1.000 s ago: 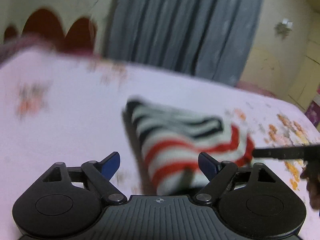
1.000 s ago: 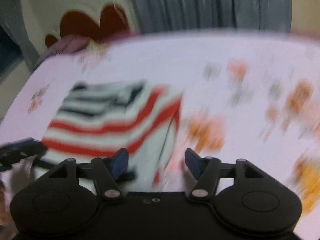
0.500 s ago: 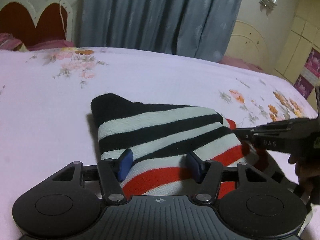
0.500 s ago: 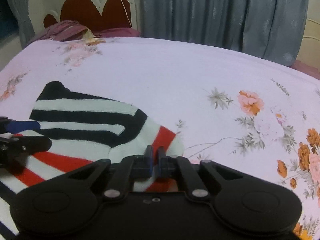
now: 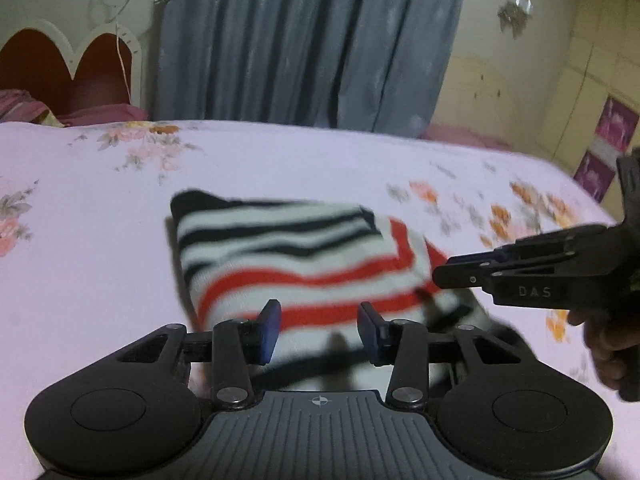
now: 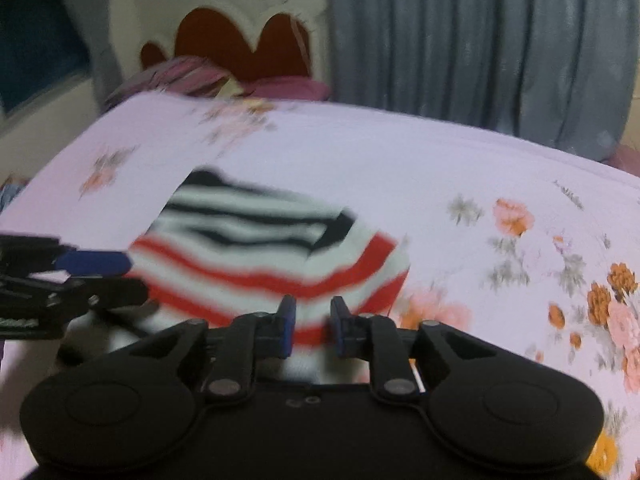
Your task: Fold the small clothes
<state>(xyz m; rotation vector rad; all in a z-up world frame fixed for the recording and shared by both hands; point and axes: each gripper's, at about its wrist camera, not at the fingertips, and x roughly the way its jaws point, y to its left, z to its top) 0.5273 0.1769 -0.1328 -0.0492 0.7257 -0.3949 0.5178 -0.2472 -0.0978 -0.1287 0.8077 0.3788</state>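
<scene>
Looks mostly folded: striped knit garment [image 5: 296, 264] lying doubled over in a compact block on the bed [image 5: 100, 260]. Possibly one tidy-up fold left. Left gripper [image 5: 318, 326] fingers spread, near edge just ahead between them. Right gripper [image 6: 312, 326] fingers narrowly parted at the near right corner, gripping nothing visible.

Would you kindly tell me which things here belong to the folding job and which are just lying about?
Job:
striped garment
left gripper
right gripper

Lying about:
floral bedsheet
headboard
grey curtain
pink pillow
</scene>
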